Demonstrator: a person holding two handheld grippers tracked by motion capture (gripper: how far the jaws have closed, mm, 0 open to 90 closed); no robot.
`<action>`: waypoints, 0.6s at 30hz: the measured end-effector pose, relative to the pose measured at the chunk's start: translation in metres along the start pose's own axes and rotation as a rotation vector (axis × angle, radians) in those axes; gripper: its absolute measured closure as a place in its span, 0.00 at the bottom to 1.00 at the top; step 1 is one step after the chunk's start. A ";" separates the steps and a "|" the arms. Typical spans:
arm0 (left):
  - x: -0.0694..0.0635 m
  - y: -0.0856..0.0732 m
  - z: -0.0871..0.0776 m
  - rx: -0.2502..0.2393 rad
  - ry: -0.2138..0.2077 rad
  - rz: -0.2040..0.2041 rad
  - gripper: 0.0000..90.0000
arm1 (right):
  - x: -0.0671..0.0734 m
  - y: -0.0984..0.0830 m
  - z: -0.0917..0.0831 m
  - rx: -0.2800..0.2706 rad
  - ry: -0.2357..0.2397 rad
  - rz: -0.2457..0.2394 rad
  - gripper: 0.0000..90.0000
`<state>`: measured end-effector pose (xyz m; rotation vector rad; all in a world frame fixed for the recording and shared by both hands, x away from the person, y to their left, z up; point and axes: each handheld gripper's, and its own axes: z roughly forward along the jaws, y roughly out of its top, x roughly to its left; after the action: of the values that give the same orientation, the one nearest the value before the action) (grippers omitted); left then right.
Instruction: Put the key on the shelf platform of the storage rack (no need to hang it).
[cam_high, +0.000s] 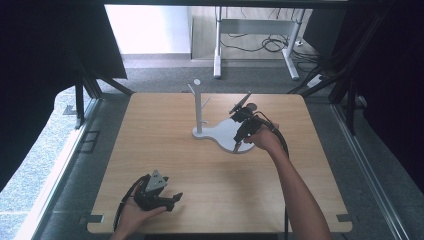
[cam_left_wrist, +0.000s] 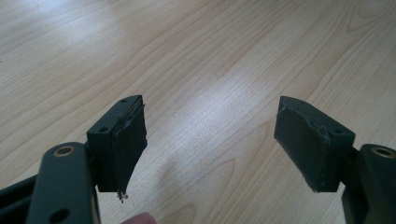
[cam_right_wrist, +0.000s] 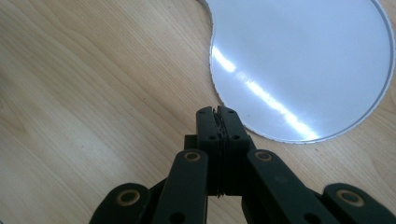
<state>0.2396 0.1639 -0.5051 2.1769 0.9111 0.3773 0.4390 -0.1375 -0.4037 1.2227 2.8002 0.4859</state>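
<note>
On the far half of the surface (cam_high: 165, 150), a little right of its middle, we see a white stand (cam_high: 220, 132): a flat, rounded base plate with a thin upright post (cam_high: 198, 107) near its left end, the post carrying short side pegs and a round knob on top. In the right gripper view the glossy round lobe of this base (cam_right_wrist: 303, 65) lies flat on the wood grain.

The right hand-held gripper (cam_high: 239, 146) hangs over the right lobe of the base, tips pointing down toward the base's near edge. In its own view we see its jaws clenched together, nothing between them, the tips (cam_right_wrist: 218, 113) just short of the base's rim.

The left hand-held gripper (cam_high: 172, 201) rests in the person's left hand (cam_high: 134, 215) near the surface's near-left corner, well apart from the stand. Its jaws stand wide apart and released over bare wood (cam_left_wrist: 210, 135).
</note>
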 end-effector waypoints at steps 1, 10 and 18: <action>0.000 0.000 0.000 0.000 0.000 0.000 0.28 | 0.000 0.000 0.000 0.000 0.000 0.000 1.00; 0.001 0.000 -0.001 0.002 0.003 0.003 0.28 | -0.006 0.010 0.005 0.011 -0.011 0.005 1.00; 0.002 0.000 -0.002 -0.002 0.004 0.004 0.28 | -0.011 0.019 0.009 0.021 -0.017 0.015 1.00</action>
<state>0.2401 0.1668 -0.5040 2.1778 0.9081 0.3844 0.4612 -0.1312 -0.4073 1.2462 2.7912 0.4451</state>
